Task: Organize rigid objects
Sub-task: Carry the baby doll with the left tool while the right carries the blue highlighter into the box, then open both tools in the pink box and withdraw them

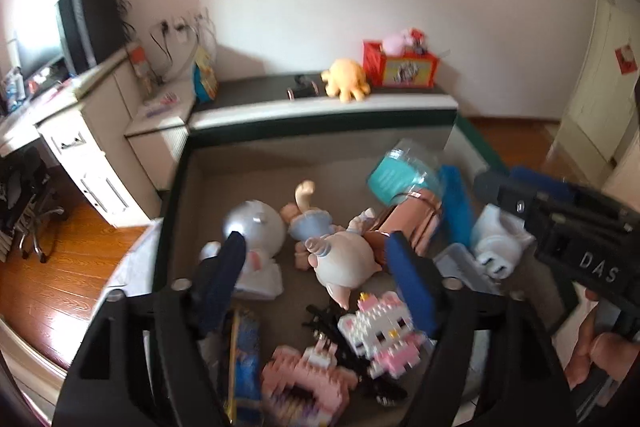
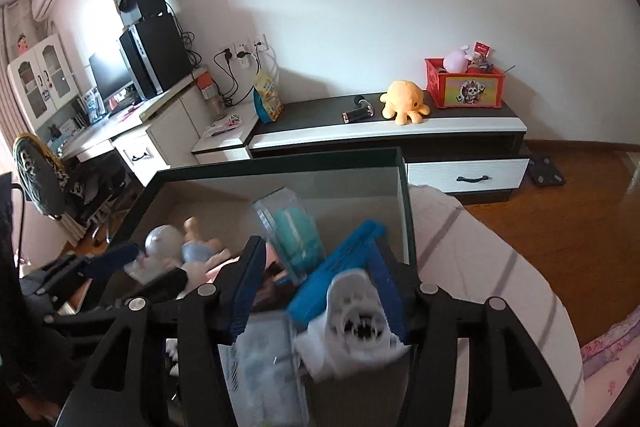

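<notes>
A dark-rimmed box [image 1: 176,187] holds several toys: a silver round-headed figure [image 1: 256,227], a doll in a blue dress [image 1: 310,221], a pale pig figure [image 1: 344,263], a pink-and-white brick cat [image 1: 384,331], a pink brick figure [image 1: 304,387] and a clear case with teal contents [image 1: 400,175]. My left gripper [image 1: 316,283] is open above them and holds nothing. My right gripper [image 2: 316,287] is open around a white shark-mouth toy [image 2: 356,327] and a blue plastic piece [image 2: 340,275]; whether it grips them I cannot tell. The box also shows in the right wrist view [image 2: 280,159].
A low black-and-white cabinet [image 2: 400,131] behind the box carries a yellow plush octopus [image 2: 404,103] and a red crate [image 2: 464,87]. A white desk [image 2: 132,143] with computer gear stands at left. A pale striped cloth [image 2: 480,267] lies right of the box over wooden floor.
</notes>
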The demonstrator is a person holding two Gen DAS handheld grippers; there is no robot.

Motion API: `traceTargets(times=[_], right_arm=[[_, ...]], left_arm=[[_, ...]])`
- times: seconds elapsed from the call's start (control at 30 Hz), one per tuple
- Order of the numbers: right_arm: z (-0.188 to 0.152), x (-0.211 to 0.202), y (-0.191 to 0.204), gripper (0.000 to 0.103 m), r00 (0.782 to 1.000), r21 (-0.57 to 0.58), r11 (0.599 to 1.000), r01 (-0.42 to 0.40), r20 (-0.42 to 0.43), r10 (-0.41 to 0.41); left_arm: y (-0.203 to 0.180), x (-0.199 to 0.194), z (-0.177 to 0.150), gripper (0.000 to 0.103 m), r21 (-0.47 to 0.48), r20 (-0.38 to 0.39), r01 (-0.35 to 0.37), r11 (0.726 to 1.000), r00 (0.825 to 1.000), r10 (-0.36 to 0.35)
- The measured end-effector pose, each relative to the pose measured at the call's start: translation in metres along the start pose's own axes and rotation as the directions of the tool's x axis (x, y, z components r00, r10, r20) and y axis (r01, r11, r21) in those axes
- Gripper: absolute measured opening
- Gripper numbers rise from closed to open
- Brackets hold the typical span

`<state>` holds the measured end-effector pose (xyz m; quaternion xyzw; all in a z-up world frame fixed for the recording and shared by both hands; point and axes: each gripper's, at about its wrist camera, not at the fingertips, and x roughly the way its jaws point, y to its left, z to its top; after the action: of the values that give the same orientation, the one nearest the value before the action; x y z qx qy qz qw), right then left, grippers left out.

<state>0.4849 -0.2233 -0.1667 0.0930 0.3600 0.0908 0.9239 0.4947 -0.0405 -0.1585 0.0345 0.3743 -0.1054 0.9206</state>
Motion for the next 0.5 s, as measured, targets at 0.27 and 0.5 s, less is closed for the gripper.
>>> traceTargets(times=[0.27, 0.5], right_arm=[[-0.025, -0.097, 0.026, 0.082, 0.992, -0.042, 0.999, -0.024, 0.126, 0.03], [-0.071, -0.185, 0.062, 0.09, 0.972, -0.142, 0.99, 0.002, 0.231, 0.031]], left_arm=[[-0.001, -0.108, -0.032, 0.1, -0.026, 0.18, -0.066, 0.997, 0.981, 0.07], [-0.016, -0.197, -0.079, 0.103, -0.032, 0.288, -0.074, 0.997, 0.954, 0.08]])
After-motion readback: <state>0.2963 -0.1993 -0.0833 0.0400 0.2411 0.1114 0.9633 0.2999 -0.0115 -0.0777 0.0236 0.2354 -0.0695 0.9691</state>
